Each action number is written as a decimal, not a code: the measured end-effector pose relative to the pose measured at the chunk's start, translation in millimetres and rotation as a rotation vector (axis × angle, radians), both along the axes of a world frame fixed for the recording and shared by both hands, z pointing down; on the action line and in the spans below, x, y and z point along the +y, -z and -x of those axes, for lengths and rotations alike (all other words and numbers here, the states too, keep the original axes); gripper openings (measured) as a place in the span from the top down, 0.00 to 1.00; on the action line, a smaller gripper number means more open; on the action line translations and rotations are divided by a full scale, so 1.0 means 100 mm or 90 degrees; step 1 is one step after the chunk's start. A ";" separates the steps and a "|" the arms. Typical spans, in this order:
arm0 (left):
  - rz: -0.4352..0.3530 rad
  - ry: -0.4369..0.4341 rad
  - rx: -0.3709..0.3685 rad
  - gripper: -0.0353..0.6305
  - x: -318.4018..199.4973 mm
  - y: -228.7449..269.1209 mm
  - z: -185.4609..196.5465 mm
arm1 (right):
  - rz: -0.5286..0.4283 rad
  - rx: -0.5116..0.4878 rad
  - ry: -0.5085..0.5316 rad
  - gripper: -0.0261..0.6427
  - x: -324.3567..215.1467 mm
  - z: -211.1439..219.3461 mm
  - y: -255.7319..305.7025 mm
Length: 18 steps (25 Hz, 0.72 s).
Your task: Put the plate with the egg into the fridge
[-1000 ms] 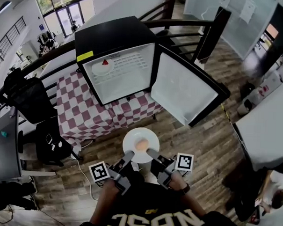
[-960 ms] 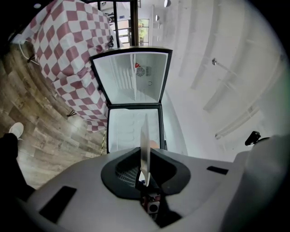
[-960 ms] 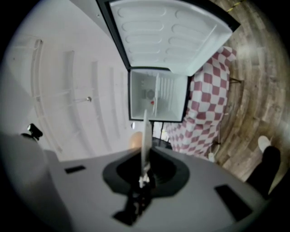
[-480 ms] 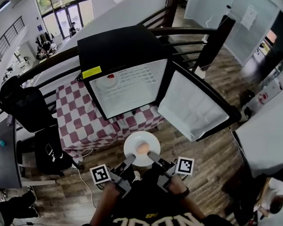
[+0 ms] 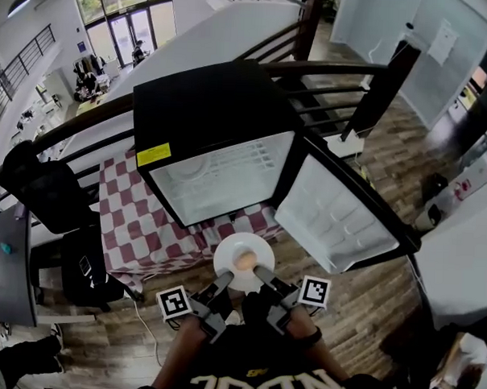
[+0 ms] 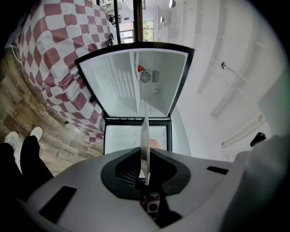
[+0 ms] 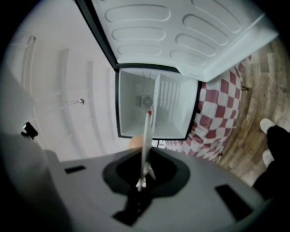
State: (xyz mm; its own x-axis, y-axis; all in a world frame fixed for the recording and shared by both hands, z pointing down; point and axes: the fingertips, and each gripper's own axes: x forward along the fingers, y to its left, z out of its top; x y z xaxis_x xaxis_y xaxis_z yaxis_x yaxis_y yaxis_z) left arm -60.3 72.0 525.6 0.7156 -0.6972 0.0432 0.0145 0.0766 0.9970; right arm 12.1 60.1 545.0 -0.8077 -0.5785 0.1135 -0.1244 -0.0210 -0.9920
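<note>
Here we are, plate (image 5: pixel 229 252) up in the air in front of the open fridge (image 5: pixel 207 107), not inside yet. The egg (image 5: pixel 244 262) sits loose near the middle of it. The left gripper (image 5: pixel 224 280) is pinched down on the near rim from one side and the right gripper (image 5: pixel 261 272) from the other. Both gripper views show the thin white edge standing right between closed jaws. So it's a two-handed carry, both tools clamped on the plate.

The door (image 5: pixel 339 214) hangs wide to the right, so the way in looks open. The cavity sits on the checked tablecloth (image 5: pixel 145 226), higher and further forward than the plate.

Now, the dangers. The big one is that egg: nothing holds it. Any tilt as the plate goes in, or a sudden stop at the shelf, and I'd expect it to roll for the rim and drop to the wood floor (image 5: pixel 368 300).

Second, the grip itself. Both jaws bite only a narrow strip of rim on the near side, so the far edge is free. If one hand leads the other, the plate could twist or slip out of a pinch.

Third, clearance. The far rim could clip the fridge's lower frame or the table edge on the way in, and that jolt would go straight to the egg. There's also a small red item (image 6: pixel 140 68) toward the back of the cavity, so pushing too deep may knock into it.
</note>
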 end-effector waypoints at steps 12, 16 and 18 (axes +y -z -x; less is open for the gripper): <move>0.006 0.033 -0.020 0.88 -1.02 0.01 -0.23 | -0.027 0.030 0.015 0.91 -1.09 -0.22 0.07; 0.011 0.050 -0.032 0.88 -1.22 -0.07 -0.25 | -0.003 0.029 0.018 0.91 -1.27 -0.22 0.00; 0.006 0.051 -0.049 0.88 -1.29 -0.07 -0.26 | -0.005 0.036 0.031 0.91 -1.35 -0.23 0.01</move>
